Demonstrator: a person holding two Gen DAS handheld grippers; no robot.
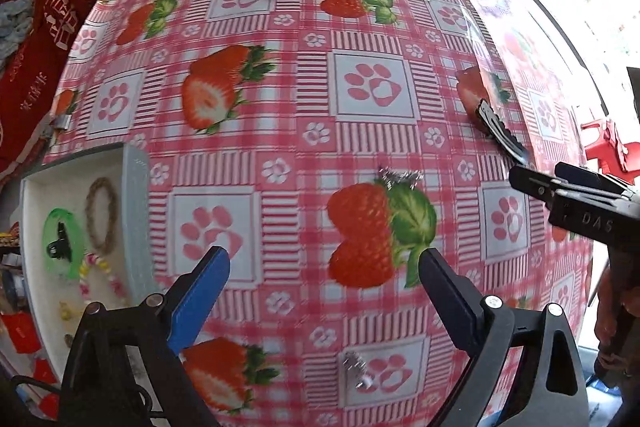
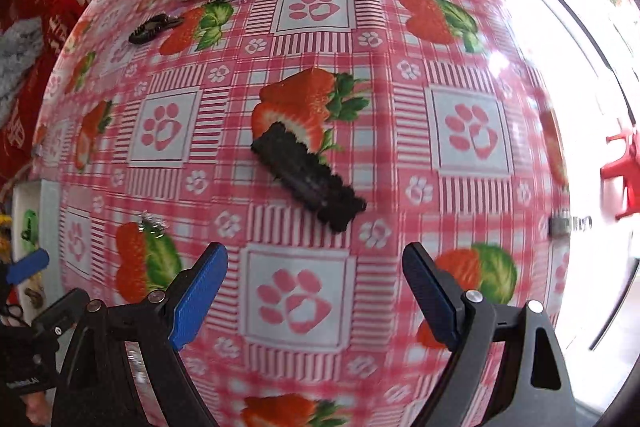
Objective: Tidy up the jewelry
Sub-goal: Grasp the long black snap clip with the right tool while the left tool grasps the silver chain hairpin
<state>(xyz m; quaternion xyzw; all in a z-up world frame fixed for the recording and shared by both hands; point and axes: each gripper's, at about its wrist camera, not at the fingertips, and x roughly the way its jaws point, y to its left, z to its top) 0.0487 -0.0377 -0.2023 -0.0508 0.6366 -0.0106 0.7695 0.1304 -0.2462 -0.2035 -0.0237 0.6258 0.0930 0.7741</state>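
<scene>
White letters "DAS" stand on the black body of the right tool [image 1: 536,183], cut off at the frame edge. The red bag [image 1: 60,7] beside the desk bears white Chinese characters, too distorted to read.
</scene>
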